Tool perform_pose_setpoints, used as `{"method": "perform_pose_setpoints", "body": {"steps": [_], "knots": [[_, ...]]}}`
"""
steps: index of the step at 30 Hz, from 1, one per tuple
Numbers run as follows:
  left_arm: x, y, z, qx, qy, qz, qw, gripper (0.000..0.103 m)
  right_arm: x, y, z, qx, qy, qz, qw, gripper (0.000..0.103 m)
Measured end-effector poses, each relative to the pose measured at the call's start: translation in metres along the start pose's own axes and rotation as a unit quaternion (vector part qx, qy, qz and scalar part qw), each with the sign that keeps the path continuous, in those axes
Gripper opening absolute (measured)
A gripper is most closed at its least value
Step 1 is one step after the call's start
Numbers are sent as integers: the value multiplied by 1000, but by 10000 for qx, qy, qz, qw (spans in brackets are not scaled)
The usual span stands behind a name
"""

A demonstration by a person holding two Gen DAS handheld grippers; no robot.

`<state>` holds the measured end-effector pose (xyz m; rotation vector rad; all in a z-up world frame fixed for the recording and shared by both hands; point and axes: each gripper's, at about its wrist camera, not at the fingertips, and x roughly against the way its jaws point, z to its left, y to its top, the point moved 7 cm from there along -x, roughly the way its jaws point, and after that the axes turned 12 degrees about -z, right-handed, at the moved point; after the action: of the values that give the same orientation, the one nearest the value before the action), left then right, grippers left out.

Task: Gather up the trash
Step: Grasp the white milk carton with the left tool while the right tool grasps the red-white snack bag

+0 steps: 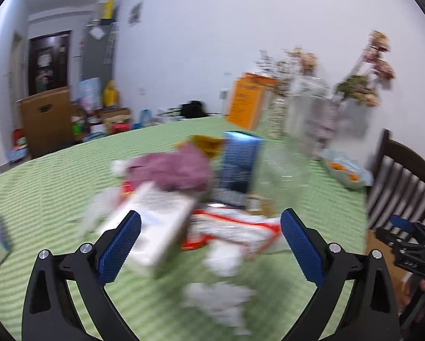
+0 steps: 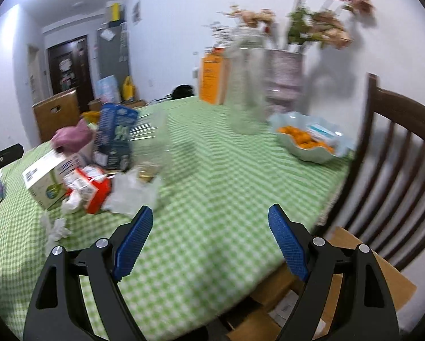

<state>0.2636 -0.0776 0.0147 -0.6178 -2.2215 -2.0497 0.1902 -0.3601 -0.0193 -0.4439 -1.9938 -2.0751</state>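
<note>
Step in hand, as judged: the approach. Nothing has been picked up, and the trash lies heaped on the counter [image 2: 212, 199], which is covered by a green-and-white checked cloth.

Left gripper [image 1: 211, 244]: jaws spread wide, nothing between the blue ribbed pads. It faces the heap from just short of it. Right gripper [image 2: 209, 241]: jaws likewise wide and empty, over bare cloth near the counter's edge, with the heap off to its left.

The heap, left view blurred:
- white carton [image 1: 152, 227], rectangular, lying on its side – stiff card, printed panels
- red-and-white wrapper [image 1: 232, 227], flat, crinkled film
- crumpled tissue [image 1: 221, 298], soft white wads, nearest the left gripper
- blue carton [image 1: 238, 167], upright, tall and rectangular
- mauve cloth [image 1: 175, 170], soft and bunched, on top of the pile; whether it counts as trash cannot be told

Not trash, by appearance: a clear glass jar [image 2: 246, 85], a vase of dried flowers [image 2: 286, 76], a scalloped pale-blue bowl [image 2: 311, 145] holding orange fruit, and a dark slatted wooden chair [image 2: 397, 156] at the counter's side.

Next move, as judged: the left gripper should settle on one item – the carton offers firm flat faces; tissue and film would call for a deeper, closer pinch. No bin is visible in either view.
</note>
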Motion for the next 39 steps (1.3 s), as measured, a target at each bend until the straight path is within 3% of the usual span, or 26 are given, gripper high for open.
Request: {"method": "perform_pose_setpoints", "body": {"steps": [2,5,13,18,25,29,31,35,39], "knots": [[-1,-4,28,168,230,78,9996,95,-10,0,18,53,198,45,9998,80],[-7,-16,55,327,344,503,9976,95,-23,1,49,181,489,108,9986,80],[-30,-53,68,-640,282,1027,9923,95,-47,-4,122,580,1130,251,9916,80],[-51,-63,77,-571,288,1204,9907,95,-65,-9,158,922,1403,349,9852,80],[-65,-56,78,-333,-6,997,9945,95,-105,-15,181,1239,1446,581,9800,80],[-64,-56,73,-452,-53,988,9941,81,-121,-16,182,1243,1409,733,9795,80],[-60,-54,73,-478,-23,971,9941,81,-124,-17,182,1182,1413,830,9794,66],[-47,-38,76,-351,94,759,9964,79,-117,-13,180,1055,1493,790,9800,58],[-27,-10,80,-232,237,361,9988,78,-98,3,180,977,1538,487,9821,51]]}}
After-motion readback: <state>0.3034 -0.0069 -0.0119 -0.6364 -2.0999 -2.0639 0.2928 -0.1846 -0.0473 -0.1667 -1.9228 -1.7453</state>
